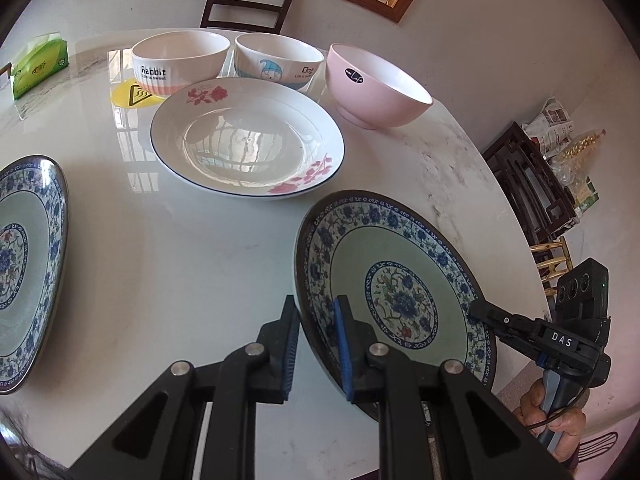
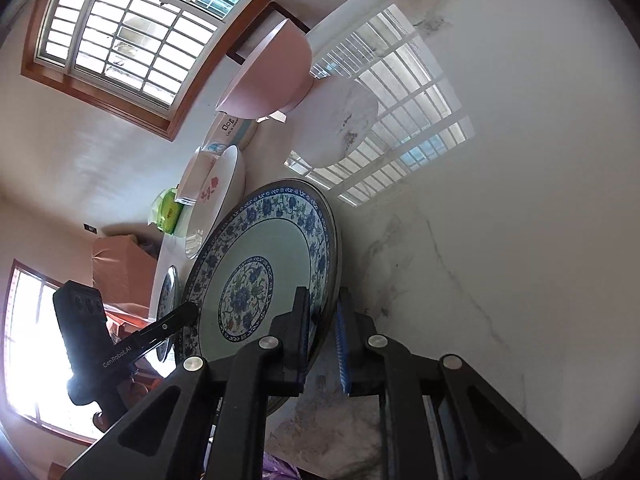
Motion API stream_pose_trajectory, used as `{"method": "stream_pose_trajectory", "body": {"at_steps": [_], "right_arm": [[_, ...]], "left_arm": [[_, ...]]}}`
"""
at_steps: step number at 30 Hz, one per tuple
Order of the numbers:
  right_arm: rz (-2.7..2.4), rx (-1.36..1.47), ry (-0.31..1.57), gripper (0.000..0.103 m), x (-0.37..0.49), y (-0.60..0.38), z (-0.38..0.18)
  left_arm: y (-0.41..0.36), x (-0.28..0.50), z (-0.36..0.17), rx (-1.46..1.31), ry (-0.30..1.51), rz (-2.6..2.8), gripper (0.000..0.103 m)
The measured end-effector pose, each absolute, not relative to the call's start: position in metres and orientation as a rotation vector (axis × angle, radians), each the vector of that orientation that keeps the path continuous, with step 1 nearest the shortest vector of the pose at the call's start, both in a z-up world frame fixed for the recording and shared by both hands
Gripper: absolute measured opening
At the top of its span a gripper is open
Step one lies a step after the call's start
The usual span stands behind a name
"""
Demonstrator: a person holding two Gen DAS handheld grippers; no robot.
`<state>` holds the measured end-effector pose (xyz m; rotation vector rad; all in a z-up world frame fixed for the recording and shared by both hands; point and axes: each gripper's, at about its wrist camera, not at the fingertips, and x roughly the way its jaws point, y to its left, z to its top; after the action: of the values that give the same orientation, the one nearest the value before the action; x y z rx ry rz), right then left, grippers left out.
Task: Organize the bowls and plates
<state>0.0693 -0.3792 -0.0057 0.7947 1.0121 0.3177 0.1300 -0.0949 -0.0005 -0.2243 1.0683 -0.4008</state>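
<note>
Lowest in the left wrist view, the left hand-held gripper [image 1: 316,344] is clamped on the near rim of a blue-patterned plate [image 1: 400,300], one pad under the rim and the blue pad on its face. At the lower right of that frame, the right hand-held gripper [image 1: 480,310] bites the same plate's opposite edge, a person's hand [image 1: 552,412] wrapped round its handle. In the right wrist view its jaws are pressed together on the rim, and the plate looks tipped off the marble tabletop [image 1: 168,264].

At the left edge of the left wrist view, a second blue-patterned plate [image 1: 28,272] lies flat on the tabletop. Above centre sits a white plate with pink flowers [image 1: 248,138]. Behind it stand three bowls in a row: a Rabbit bowl [image 1: 180,60], a Dog bowl [image 1: 280,62] and a pink bowl [image 1: 376,88] to the right. A green tissue pack [image 1: 38,66] rests at the upper left, and a dark chair [image 1: 248,2] stands beyond the tabletop.
</note>
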Motion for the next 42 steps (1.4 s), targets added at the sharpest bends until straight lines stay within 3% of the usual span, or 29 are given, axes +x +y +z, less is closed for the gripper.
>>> {"method": "stream_pose_trajectory", "body": {"at_steps": [14, 42], "right_arm": [[0.387, 0.787, 1.000, 0.014, 0.053, -0.348, 0.007], [0.650, 0.644, 1.035, 0.014, 0.110, -0.178, 0.034]], "left_arm": [[-0.066, 0.105, 0.013, -0.231, 0.993, -0.340, 0.017], [0.103, 0.075, 0.023, -0.406, 0.893, -0.069, 0.018]]}}
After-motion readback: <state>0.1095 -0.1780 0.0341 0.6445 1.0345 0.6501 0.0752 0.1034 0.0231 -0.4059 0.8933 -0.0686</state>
